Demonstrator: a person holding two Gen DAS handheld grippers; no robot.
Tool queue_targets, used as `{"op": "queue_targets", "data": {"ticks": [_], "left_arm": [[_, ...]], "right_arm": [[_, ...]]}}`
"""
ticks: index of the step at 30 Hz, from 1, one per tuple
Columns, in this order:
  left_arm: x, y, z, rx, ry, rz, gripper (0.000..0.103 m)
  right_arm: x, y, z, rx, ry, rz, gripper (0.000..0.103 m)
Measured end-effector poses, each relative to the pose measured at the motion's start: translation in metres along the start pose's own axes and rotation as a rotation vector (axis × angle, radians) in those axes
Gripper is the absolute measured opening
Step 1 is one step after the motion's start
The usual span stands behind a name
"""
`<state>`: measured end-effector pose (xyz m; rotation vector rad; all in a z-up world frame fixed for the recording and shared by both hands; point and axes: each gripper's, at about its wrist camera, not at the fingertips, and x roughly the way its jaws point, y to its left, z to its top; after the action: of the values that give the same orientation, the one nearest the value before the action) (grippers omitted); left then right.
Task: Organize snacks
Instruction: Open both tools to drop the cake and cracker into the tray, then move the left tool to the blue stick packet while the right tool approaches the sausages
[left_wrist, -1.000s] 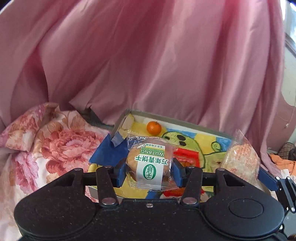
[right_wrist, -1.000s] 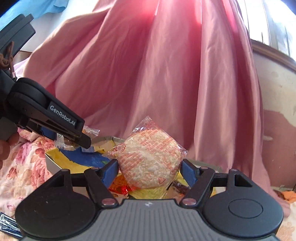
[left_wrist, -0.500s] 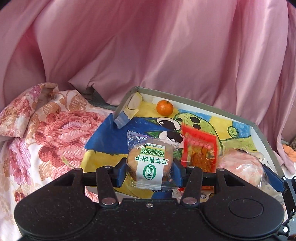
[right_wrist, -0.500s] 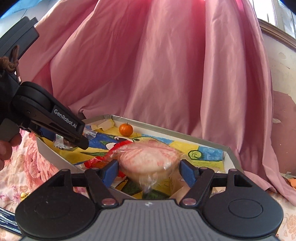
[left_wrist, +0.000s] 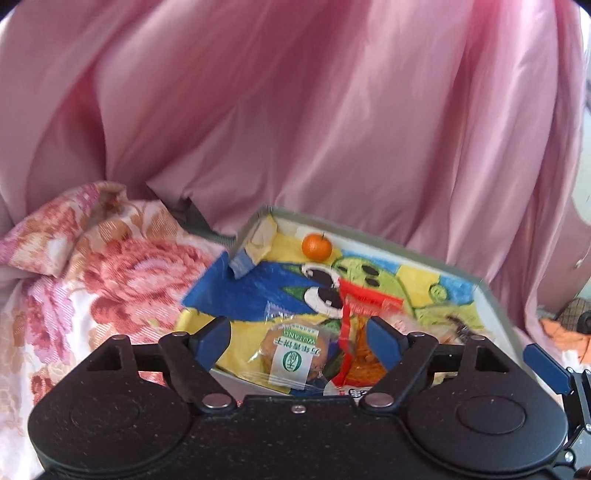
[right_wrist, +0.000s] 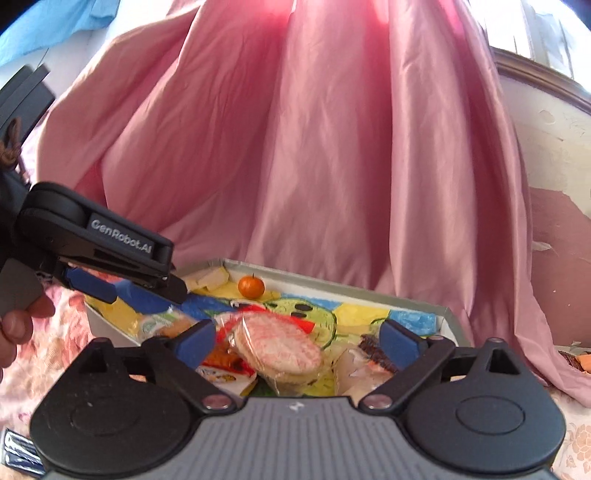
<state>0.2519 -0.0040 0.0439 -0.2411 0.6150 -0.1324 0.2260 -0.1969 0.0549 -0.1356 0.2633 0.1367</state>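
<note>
Left wrist view: left tool (left_wrist: 298, 336), jaws just opened and spread apart, with the green-labelled biscuit packet (left_wrist: 291, 356) lying free between them in the painted tray (left_wrist: 491, 295). Right wrist view: right tool (right_wrist: 298, 338), jaws likewise just opened wide, the round rice cracker packet (right_wrist: 277, 349) resting loose in the tray beside a red snack bag (right_wrist: 225, 360); a small orange (right_wrist: 251, 287) sits at the far edge

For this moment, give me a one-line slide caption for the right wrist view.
Right claw open above the tray, its wrapped rice cracker released among other snacks.
</note>
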Motion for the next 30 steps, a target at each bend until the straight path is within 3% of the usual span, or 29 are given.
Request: {"op": "queue_targets", "data": {"ticks": [4,7,14,21,30], "left_arm": [[-0.031,0.001,-0.002,0.021,-0.081,0.017,0.091],[-0.056,0.002,-0.006,0.034,-0.147,0.027,0.092],[-0.104,0.01,-0.028,0.067,-0.219,0.045,0.097],[-0.14,0.022,-0.064,0.067,-0.217,0.028,0.098],[-0.17,0.031,-0.104,0.111,-0.148,0.025,0.098]], "right_arm": [[-0.022,0.0,0.009,0.024,-0.057,-0.012,0.103],[-0.037,0.001,0.015,0.044,-0.086,-0.017,0.103],[-0.072,0.0,0.02,0.128,-0.094,-0.03,0.103],[-0.114,0.003,0.002,0.139,-0.049,-0.046,0.103],[-0.158,0.017,-0.015,0.153,-0.013,-0.069,0.103]]}}
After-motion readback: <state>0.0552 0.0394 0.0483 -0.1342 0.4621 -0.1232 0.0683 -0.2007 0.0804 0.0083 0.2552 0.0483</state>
